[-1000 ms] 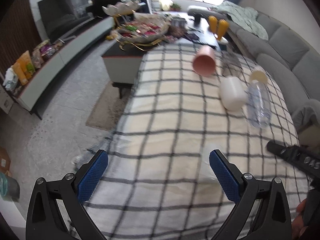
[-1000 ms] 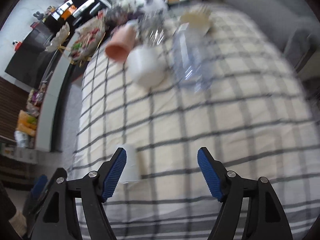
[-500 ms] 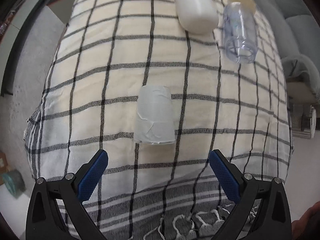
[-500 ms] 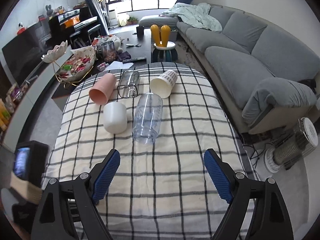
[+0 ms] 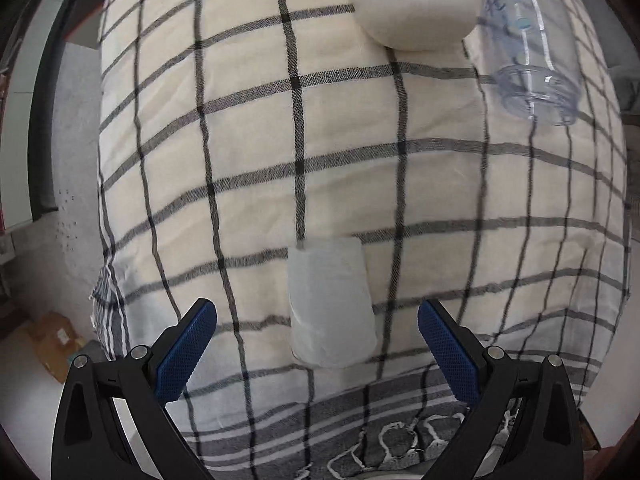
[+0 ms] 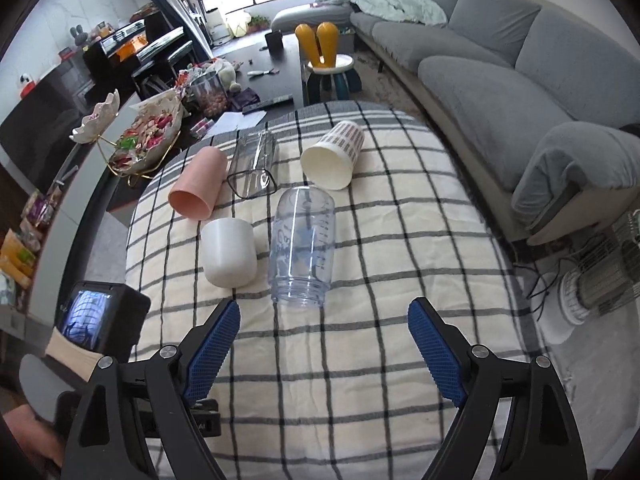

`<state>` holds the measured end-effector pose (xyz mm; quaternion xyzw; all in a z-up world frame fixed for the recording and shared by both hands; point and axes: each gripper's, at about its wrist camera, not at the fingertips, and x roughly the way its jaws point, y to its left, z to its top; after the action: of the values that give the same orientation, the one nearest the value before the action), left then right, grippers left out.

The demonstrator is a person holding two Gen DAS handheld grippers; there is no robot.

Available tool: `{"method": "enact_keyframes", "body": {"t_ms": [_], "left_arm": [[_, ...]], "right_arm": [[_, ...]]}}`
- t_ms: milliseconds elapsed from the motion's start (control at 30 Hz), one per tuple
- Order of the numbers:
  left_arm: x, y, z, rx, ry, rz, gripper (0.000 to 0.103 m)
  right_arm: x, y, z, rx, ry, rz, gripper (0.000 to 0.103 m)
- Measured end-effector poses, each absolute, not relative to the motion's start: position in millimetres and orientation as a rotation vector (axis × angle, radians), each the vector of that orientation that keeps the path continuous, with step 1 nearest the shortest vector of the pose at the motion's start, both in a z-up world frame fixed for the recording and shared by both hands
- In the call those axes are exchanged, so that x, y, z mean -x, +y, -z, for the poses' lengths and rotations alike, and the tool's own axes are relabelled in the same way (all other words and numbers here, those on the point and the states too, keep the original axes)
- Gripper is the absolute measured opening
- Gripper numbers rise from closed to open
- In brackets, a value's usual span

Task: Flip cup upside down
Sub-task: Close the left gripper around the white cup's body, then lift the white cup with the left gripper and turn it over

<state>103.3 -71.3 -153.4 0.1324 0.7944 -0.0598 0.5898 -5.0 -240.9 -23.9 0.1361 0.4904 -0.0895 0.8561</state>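
A living room with a grey sofa [image 6: 500, 64] lies behind a table covered by a checked cloth [image 5: 280, 152]. In the right wrist view the far end of the table is hidden by clutter. The left edge is covered by the back of the other device, whose small screen [image 6: 86, 320] shows only a blurred picture.

Ahead of the right gripper [image 6: 324, 344] five vessels lie on their sides: a clear bottle [image 6: 302, 246] straight ahead between the fingers, a white cup [image 6: 228, 252] just to its left, and farther away a pink cup [image 6: 198, 182], a clear square glass [image 6: 254, 170] and a paper cup [image 6: 334, 156]. This gripper is wide open and holds nothing.

In the left wrist view the white cup [image 5: 412, 4] and the bottle [image 5: 532, 52] are cut off by the top edge.

The frosted cup [image 5: 330, 304] lies on its side on the cloth, near the fringed front edge. It is pale and a little blurred, so I cannot tell which end is the mouth. It is between the fingers of the left gripper [image 5: 318, 340], somewhat closer to the right finger, and touches neither. The left jaws are wide open.
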Motion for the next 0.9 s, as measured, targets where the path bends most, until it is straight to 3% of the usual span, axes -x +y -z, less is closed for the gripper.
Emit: {"method": "enact_keyframes", "body": {"t_ms": [100, 267, 533, 900], "left_arm": [[-106, -76, 163, -0.311, 1.9, 0.154, 0.096], [-105, -77, 176, -0.311, 1.964, 0.14, 0.072], [-96, -79, 183, -0.306, 1.973, 0.148, 0.047], [-86, -85, 156, -0.32, 1.835, 0.172, 0.046]], "right_arm": [[-3, -240, 36, -0.295, 1.065, 0.171, 0.086], [-10, -245, 50, -0.314, 1.102, 0.171, 0.086], [-12, -247, 55, -0.311, 1.111, 0.181, 0.086], [-3, -245, 47, -0.307, 1.092, 0.171, 0.086]]}}
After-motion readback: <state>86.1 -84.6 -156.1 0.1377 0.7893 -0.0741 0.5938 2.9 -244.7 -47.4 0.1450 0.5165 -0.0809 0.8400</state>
